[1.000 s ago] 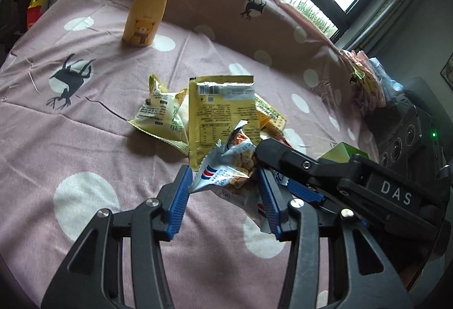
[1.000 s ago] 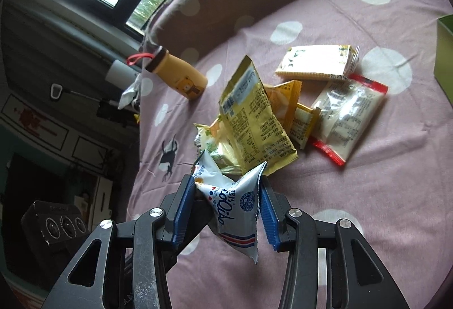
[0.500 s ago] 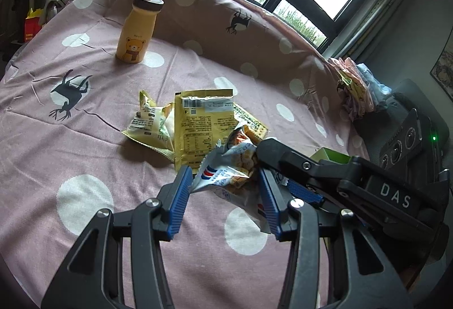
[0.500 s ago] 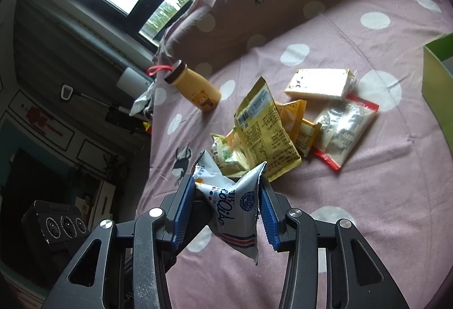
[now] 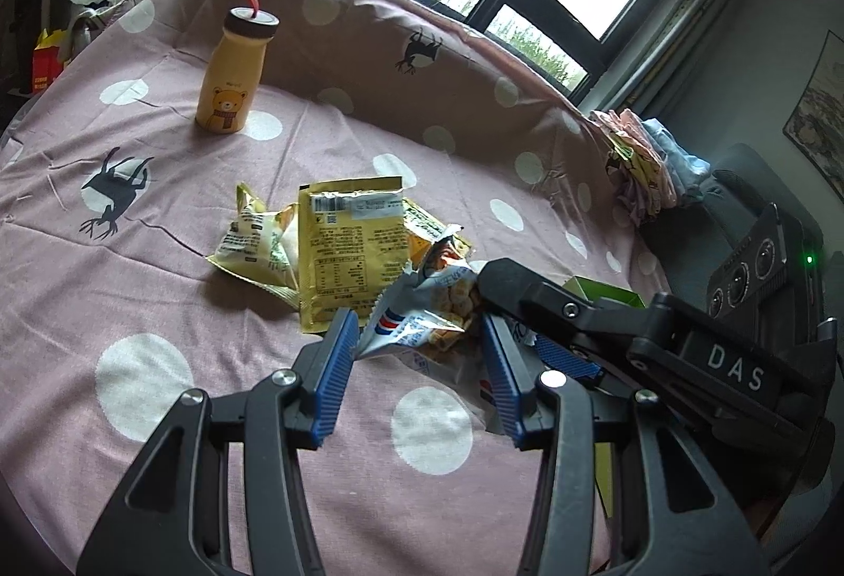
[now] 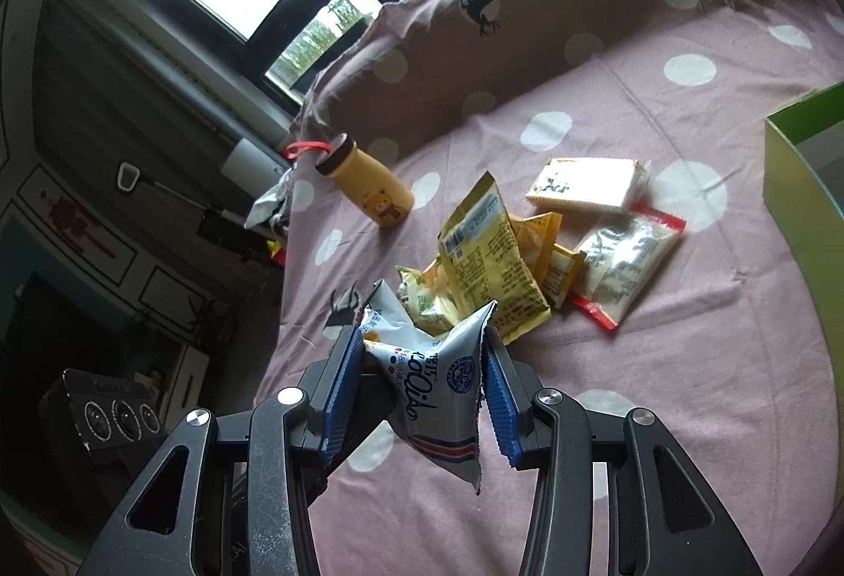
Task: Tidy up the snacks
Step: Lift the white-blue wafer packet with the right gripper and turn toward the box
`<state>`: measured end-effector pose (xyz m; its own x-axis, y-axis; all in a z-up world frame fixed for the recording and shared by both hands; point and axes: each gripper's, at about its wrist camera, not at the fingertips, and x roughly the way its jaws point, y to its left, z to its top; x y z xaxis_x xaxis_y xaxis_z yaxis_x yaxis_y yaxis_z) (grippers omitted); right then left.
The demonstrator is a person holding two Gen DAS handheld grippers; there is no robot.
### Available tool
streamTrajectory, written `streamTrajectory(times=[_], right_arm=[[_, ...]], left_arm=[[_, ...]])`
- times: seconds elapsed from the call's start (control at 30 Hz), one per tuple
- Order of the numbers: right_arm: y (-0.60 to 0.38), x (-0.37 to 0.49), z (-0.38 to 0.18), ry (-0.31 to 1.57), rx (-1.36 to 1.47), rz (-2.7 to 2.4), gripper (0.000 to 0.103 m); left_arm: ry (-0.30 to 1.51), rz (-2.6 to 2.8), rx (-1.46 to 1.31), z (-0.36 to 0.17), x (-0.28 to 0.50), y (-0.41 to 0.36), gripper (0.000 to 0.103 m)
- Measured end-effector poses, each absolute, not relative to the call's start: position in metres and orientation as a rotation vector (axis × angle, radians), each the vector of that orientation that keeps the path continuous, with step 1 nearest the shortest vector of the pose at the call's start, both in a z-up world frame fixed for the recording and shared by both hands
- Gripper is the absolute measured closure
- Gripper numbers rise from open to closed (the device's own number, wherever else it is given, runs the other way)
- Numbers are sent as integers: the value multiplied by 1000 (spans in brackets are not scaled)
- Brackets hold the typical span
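A white snack bag (image 5: 422,317) with blue and red print hangs above the pink dotted cloth, held from two sides. My left gripper (image 5: 419,354) is shut on one end of it. From the right, my right gripper (image 5: 527,301) meets the same bag. In the right wrist view my right gripper (image 6: 422,344) is shut on the white snack bag (image 6: 427,391), whose lower edge dangles below the pads. Behind it on the cloth lies the snack pile: a big yellow packet (image 6: 490,259), a small pale bag (image 5: 253,243), orange packets (image 6: 548,243), a cracker pack (image 6: 585,183) and a clear red-edged pack (image 6: 622,265).
A yellow bear bottle (image 5: 229,75) with a red loop stands at the far left of the cloth. A green box (image 6: 796,164) sits at the right edge. The raised cloth backrest (image 5: 422,64) runs under the windows. Folded fabric (image 5: 643,164) lies at the far right.
Both grippers have risen together with the white bag still between them. The pile and the bottle now look smaller and farther, and more of the windows shows.
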<state>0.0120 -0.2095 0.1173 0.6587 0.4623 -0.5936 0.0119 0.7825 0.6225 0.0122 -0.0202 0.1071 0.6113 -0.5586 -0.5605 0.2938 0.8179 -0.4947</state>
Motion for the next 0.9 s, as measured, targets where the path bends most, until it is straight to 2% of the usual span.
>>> streamTrajectory(times=[0.9], right_arm=[[-220,-4,138,759,580,256,56]], left_arm=[[718,-577,-418,117,2,-28,56]])
